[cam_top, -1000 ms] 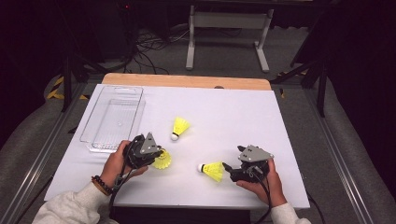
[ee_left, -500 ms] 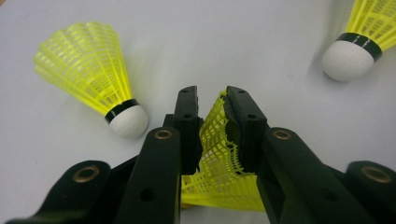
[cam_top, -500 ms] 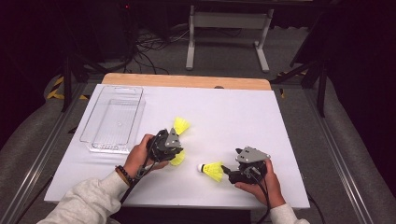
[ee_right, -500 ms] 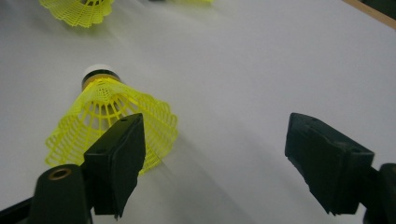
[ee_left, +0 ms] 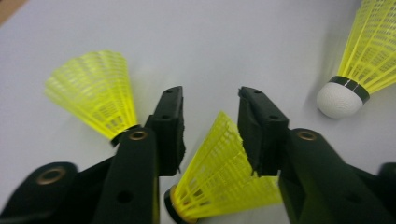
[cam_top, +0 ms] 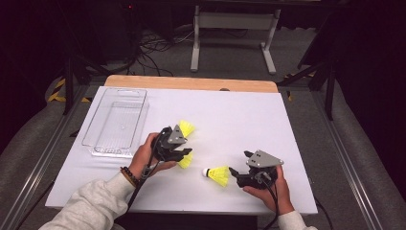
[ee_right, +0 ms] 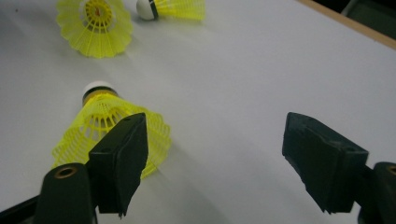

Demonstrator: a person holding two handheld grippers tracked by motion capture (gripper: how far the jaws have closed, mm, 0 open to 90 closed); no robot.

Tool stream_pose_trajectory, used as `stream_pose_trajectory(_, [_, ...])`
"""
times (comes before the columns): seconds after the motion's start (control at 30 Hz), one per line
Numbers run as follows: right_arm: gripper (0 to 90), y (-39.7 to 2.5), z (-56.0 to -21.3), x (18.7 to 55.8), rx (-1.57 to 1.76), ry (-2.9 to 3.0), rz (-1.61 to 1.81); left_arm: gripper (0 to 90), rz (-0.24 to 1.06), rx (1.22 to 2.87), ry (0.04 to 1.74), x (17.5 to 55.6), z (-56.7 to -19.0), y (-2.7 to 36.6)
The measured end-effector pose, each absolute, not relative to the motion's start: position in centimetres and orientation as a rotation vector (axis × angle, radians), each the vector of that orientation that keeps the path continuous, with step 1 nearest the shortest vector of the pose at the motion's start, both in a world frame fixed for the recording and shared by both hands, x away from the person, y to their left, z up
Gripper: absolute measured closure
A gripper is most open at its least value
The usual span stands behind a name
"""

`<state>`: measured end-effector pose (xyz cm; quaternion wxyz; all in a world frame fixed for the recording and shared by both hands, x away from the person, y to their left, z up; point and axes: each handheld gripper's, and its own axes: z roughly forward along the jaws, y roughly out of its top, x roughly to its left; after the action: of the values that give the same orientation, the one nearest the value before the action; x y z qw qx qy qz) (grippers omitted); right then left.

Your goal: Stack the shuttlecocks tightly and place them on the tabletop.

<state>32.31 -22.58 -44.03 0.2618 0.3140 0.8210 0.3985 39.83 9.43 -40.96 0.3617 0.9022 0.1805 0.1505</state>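
Gathering yellow shuttlecocks on the bench (cam_top: 297, 124)

The clear tray (cam_top: 117, 122) waits at ten o'clock. My left gripper (ee_left: 210, 121) pinches a shuttlecock's skirt (ee_left: 224, 182); I should squeeze lightly, it crushes easily. My right gripper (ee_right: 224, 154) has its jaws spread, another shuttlecock (ee_right: 109, 126) lying at nine o'clock.

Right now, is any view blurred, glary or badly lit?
High view: table evenly lit, surroundings dark, tray faintly glinting. Left gripper view: jaws soft and out of focus up close, held shuttlecock fairly sharp. Right gripper view: jaws blurred, near shuttlecock clear, soft shadows on the white top.
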Motion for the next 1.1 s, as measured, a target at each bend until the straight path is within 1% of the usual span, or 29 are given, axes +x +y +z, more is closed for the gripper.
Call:
stream_pose_trajectory(0.03, [23.8,-22.7,-43.9,32.3,0.847,2.213,1.086,51.7,0.388,2.324,0.465,39.8,-41.0,9.4])
stream_pose_trajectory(0.07, [23.8,-22.7,-43.9,32.3,0.848,2.214,1.089,47.6,0.388,2.338,0.421,39.4,-40.1,10.4])
stream_pose_trajectory(0.13, [23.7,-22.8,-44.0,32.3,0.847,2.223,1.090,45.3,0.377,2.360,0.380,39.2,-40.0,10.8])
stream_pose_trajectory(0.17, [23.7,-22.8,-44.0,32.3,0.847,2.223,1.090,41.7,0.377,2.360,0.380,39.2,-40.0,10.8])
stream_pose_trajectory(0.2, [23.7,-22.8,-44.1,32.4,0.848,2.229,1.085,41.7,0.357,2.370,0.370,39.2,-40.3,10.9])
stream_pose_trajectory(0.37, [23.3,-22.5,-44.1,32.3,0.831,2.251,1.076,32.5,0.315,2.450,0.362,39.6,-42.3,10.3])
stream_pose_trajectory(0.5, [23.5,-22.7,-44.0,32.3,0.833,2.232,1.095,30.4,0.331,2.474,0.319,39.4,-42.6,10.0])
stream_pose_trajectory(0.7, [23.9,-22.8,-44.1,32.3,0.834,2.227,1.093,26.0,0.360,2.490,0.309,39.7,-43.6,9.0])
stream_pose_trajectory(0.8, [24.4,-22.7,-44.1,32.3,0.833,2.230,1.088,26.8,0.344,2.502,0.316,40.2,-44.3,8.4])
stream_pose_trajectory(0.87, [24.8,-22.6,-44.1,32.3,0.831,2.233,1.084,29.6,0.352,2.495,0.330,40.5,-44.6,8.2])
stream_pose_trajectory(0.9, [24.8,-22.6,-44.1,32.4,0.833,2.234,1.082,30.7,0.335,2.496,0.333,40.6,-44.7,8.2])
stream_pose_trajectory(0.97, [24.9,-22.6,-44.2,32.4,0.840,2.238,1.079,36.8,0.317,2.472,0.361,40.9,-44.8,8.3])
stream_pose_trajectory(1.03, [24.9,-22.6,-44.3,32.4,0.840,2.242,1.075,40.1,0.338,2.458,0.386,41.1,-44.9,8.3])
stream_pose_trajectory(1.1, [25.0,-22.6,-44.3,32.4,0.836,2.243,1.072,46.8,0.351,2.455,0.425,41.3,-44.9,8.4])
